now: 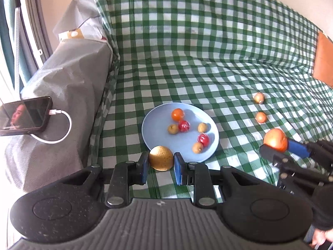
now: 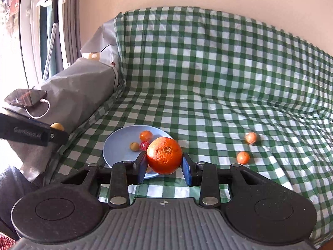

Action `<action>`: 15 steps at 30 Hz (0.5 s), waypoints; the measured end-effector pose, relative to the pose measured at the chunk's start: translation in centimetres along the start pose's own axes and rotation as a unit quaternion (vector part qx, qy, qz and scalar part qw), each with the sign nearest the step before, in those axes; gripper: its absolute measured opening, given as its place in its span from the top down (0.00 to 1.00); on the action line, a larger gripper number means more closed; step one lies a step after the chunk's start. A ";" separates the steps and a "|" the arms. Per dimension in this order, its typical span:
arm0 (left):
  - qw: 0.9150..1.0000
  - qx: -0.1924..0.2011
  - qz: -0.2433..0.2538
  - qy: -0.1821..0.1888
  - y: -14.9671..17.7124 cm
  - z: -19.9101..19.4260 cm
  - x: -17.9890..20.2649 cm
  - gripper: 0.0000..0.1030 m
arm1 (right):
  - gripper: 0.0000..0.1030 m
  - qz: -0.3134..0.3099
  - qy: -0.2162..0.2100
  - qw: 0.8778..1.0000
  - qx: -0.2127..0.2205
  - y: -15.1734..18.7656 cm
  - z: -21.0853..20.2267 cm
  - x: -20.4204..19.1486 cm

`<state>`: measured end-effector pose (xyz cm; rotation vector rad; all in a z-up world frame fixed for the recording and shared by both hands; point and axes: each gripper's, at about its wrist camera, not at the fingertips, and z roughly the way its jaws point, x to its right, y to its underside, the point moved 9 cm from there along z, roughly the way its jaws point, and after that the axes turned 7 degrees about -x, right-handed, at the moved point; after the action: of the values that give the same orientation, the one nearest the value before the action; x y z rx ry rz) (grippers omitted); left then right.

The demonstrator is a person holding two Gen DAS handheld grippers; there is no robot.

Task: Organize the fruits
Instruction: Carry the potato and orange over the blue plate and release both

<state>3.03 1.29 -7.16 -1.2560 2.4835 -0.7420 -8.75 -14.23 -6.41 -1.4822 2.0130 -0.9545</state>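
A blue plate (image 1: 158, 123) lies on the green checked cloth and holds several small fruits: an orange one (image 1: 178, 114), two red wrapped ones (image 1: 184, 125) and small brown ones. My left gripper (image 1: 161, 162) is shut on a large yellow-brown pear (image 1: 161, 158) at the plate's near rim. My right gripper (image 2: 164, 166) is shut on a large orange (image 2: 164, 155), held above the plate's (image 2: 116, 145) near right edge. It also shows in the left wrist view (image 1: 275, 140). Two small orange fruits (image 1: 261, 117) (image 1: 259, 97) lie on the cloth to the right.
A grey covered armrest (image 1: 68, 87) stands at the left with a phone (image 1: 25, 115) and white cable on it. The checked cloth (image 1: 208, 41) runs up the sofa back. An orange-brown cushion (image 1: 323, 60) shows at the far right.
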 end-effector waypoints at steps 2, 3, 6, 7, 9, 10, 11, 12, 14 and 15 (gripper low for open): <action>1.000 -0.007 -0.002 -0.006 -0.8 1.3 -0.2 0.73 | 0.65 -0.004 -0.004 1.000 -0.007 -0.3 1.3 -0.4; 1.000 -0.011 -0.003 -0.004 -1.2 2.0 -0.3 0.73 | 0.65 -0.005 -0.007 1.000 -0.012 -0.4 2.1 -0.6; 1.000 -0.023 -0.004 0.000 -2.3 4.2 -0.4 0.73 | 0.65 -0.009 -0.015 0.999 -0.028 -0.7 4.5 -1.1; 1.000 -0.025 -0.002 0.001 -2.7 4.8 -0.5 0.73 | 0.65 -0.011 -0.017 0.999 -0.032 -0.7 5.2 -1.3; 1.000 -0.031 0.002 -0.001 -3.4 6.3 -0.4 0.73 | 0.65 -0.015 -0.022 0.999 -0.042 -0.8 6.8 -1.7; 0.999 -0.034 0.004 0.000 -3.8 7.0 -0.4 0.73 | 0.65 -0.016 -0.025 0.998 -0.047 -0.8 7.6 -1.9; 0.999 -0.038 0.007 -0.002 -4.1 7.8 -0.3 0.73 | 0.65 -0.017 -0.027 0.998 -0.052 -0.8 8.4 -2.1; 0.999 -0.043 0.008 -0.003 -4.4 8.6 -0.3 0.73 | 0.65 -0.018 -0.029 0.998 -0.059 -0.8 9.3 -2.2; 0.999 -0.049 0.010 -0.001 -4.8 10.1 -0.2 0.73 | 0.65 -0.019 -0.033 0.997 -0.068 -0.7 10.7 -2.5; 0.998 -0.054 0.011 -0.004 -5.0 10.9 -0.2 0.73 | 0.65 -0.021 -0.034 0.997 -0.072 -0.7 11.4 -2.6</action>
<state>11.39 -4.56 -13.51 -1.2638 2.5574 -0.6039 0.65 -14.86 -13.45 -1.6155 2.0456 -0.7771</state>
